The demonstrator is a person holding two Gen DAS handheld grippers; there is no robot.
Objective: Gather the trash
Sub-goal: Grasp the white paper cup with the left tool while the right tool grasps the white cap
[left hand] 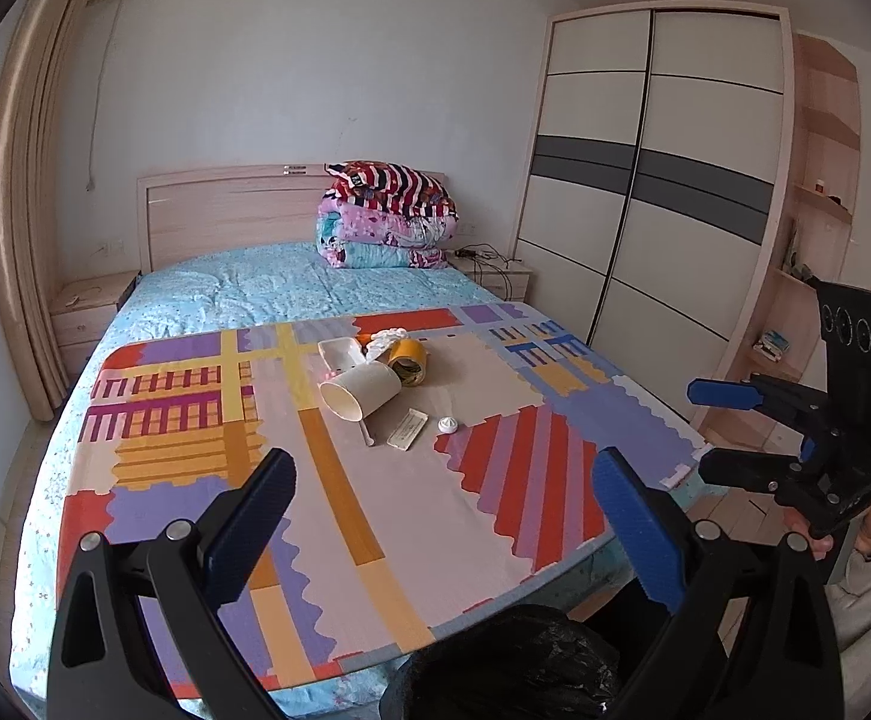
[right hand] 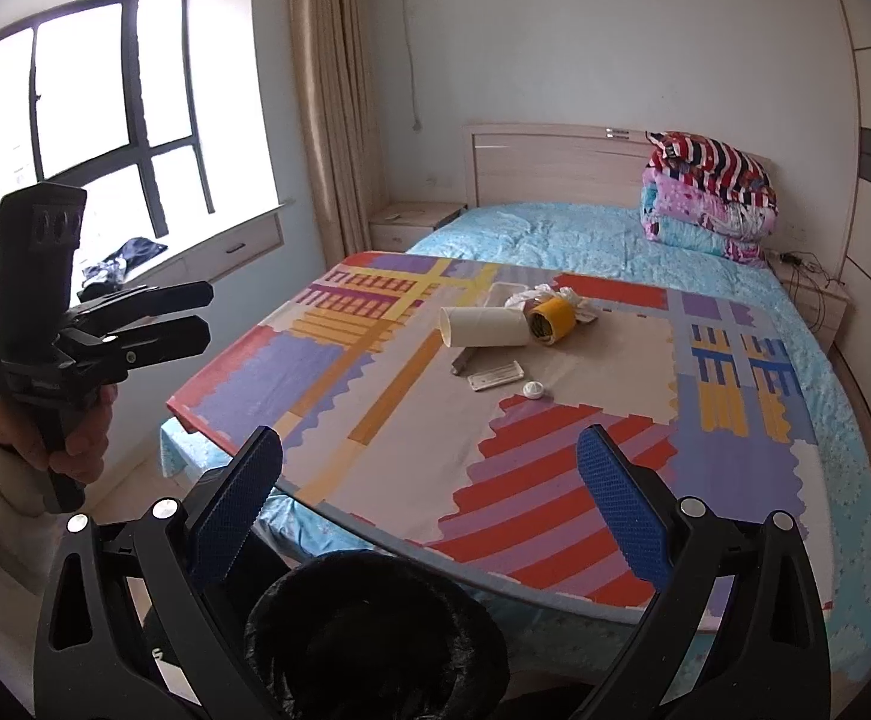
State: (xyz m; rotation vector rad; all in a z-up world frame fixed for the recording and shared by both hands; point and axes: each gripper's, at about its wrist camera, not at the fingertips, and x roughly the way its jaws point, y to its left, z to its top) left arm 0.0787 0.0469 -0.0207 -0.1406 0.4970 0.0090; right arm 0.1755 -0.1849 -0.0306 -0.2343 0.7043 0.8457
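A heap of trash lies mid-way along a colourful mat [left hand: 183,420] on the bed: a white paper cup [left hand: 360,393] [right hand: 483,327] on its side, a yellow tape roll [left hand: 408,360] [right hand: 549,318], a white foam tray [left hand: 339,354], crumpled white paper [left hand: 387,339], a flat packet [left hand: 407,429] [right hand: 495,375] and a small white cap [left hand: 448,425] [right hand: 534,390]. A black-lined bin [left hand: 513,660] [right hand: 369,630] stands at the bed's foot, below both grippers. My left gripper [left hand: 444,510] [right hand: 207,312] is open and holds nothing. My right gripper [right hand: 429,480] [left hand: 705,429] is open and holds nothing. Both hover short of the trash.
Folded quilts [left hand: 387,216] are stacked by the headboard. A bedside table [left hand: 84,312] flanks the bed on the left and a sliding wardrobe [left hand: 645,180] on the right. A window sill [right hand: 213,240] and curtain [right hand: 333,90] lie to the left. A person's hand [right hand: 75,438] grips the left handle.
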